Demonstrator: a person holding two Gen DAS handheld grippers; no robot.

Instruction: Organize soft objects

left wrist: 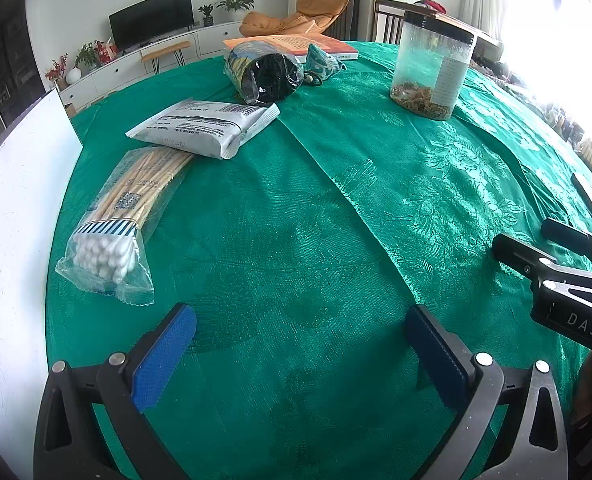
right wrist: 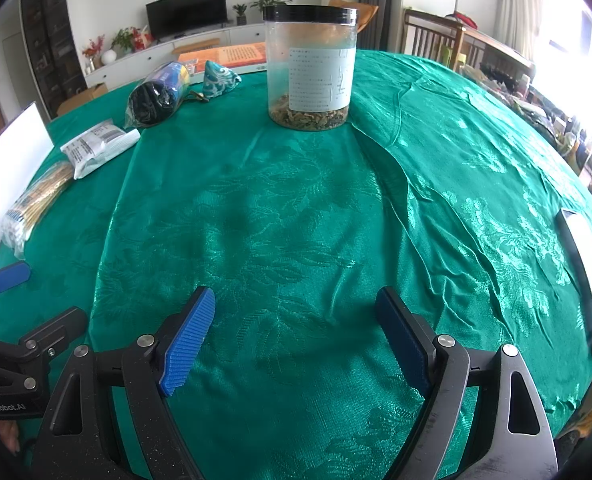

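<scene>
Ribbed blue pads [left wrist: 163,354] above glossy green brocade tablecloth [left wrist: 336,240], crinkly cotton-swab bag [left wrist: 111,240].

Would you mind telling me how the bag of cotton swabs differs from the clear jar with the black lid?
The cotton swab bag lies flat at the table's left edge; the jar stands upright farther back. The bag is thin, crinkled film packed full of swabs; the jar is rigid, with only a shallow brownish layer at its bottom. Both are see-through and rest untouched on the green tablecloth.
</scene>
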